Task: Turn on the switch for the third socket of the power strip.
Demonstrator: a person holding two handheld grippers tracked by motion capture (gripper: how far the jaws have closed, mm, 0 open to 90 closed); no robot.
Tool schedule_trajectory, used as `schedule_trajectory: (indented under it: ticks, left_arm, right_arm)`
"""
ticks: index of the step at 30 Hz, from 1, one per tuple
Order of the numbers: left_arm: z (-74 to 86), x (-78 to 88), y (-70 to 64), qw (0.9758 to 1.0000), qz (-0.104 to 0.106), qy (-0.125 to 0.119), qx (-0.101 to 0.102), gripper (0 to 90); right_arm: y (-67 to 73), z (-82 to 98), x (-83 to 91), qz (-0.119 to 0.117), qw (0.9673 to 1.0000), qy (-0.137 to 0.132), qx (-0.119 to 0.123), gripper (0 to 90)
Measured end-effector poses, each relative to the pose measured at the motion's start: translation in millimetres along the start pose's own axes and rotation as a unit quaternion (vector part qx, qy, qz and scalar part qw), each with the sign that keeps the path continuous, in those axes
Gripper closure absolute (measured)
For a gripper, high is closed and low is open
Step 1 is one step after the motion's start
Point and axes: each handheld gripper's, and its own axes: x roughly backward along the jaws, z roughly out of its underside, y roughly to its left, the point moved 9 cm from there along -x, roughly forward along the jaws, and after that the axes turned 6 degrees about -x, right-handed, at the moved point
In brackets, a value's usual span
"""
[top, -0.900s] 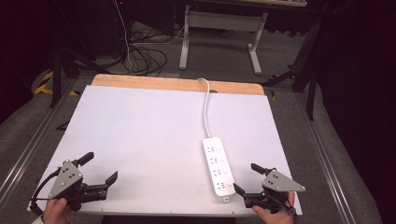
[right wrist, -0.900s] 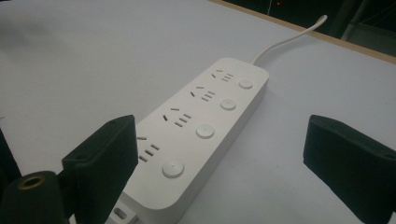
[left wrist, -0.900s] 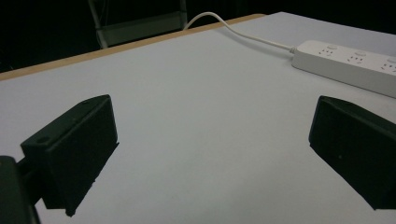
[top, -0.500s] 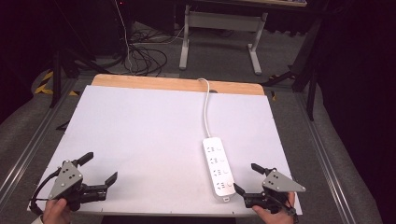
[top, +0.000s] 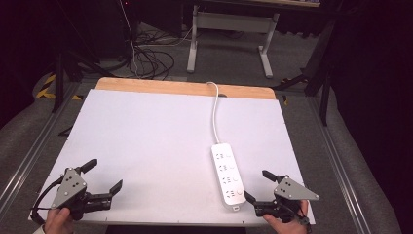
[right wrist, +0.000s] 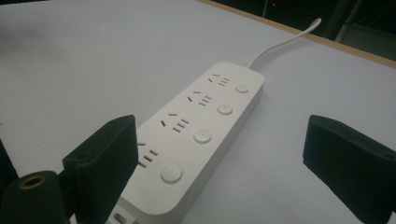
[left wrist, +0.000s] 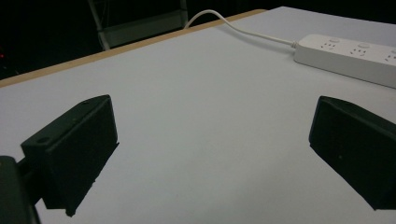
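Dark room, cables on the floor behind, white table (top: 146, 136) with a wooden far edge. White power strip (top: 228, 175) lies flat on the right half of the table, four sockets with round buttons, its white cord (top: 214, 112) running off over the far edge. Left gripper (top: 103, 176) at the near left corner, held by a hand (top: 57, 222), jaws spread wide, nothing between them, well apart from the strip. Right gripper (top: 256, 185) at the near right corner, just beside the strip's near end, jaws wide apart, empty; in the right gripper view the strip (right wrist: 201, 135) sits partly behind its own left jaw, whether touching cannot be told.
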Motion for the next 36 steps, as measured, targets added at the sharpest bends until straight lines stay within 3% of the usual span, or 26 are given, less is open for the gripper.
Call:
schedule_trajectory:
  ticks: [10,12,24,36]
  left_arm:
    - [0.2,0.2,0.5,1.0,-0.002,0.001,0.0,1.6]
    - [0.3,0.2,0.5,1.0,-0.002,0.001,0.0,1.6]
    - [0.5,0.2,1.0,1.0,-0.003,0.002,0.001,1.6]
    - [0.5,0.4,1.0,1.0,-0.002,0.002,0.002,1.6]
  right_arm:
    - [-3.3,-22.9,2.2,0.014,0.9999,-0.002,0.008,16.7]
    - [-1.9,-30.1,1.5,0.005,0.9999,-0.003,0.011,23.5]
    - [-0.4,-62.1,-6.6,-0.007,0.9997,-0.004,0.022,24.5]
    - [-1.8,-78.6,-24.3,-0.014,0.9996,0.01,0.024,25.1]
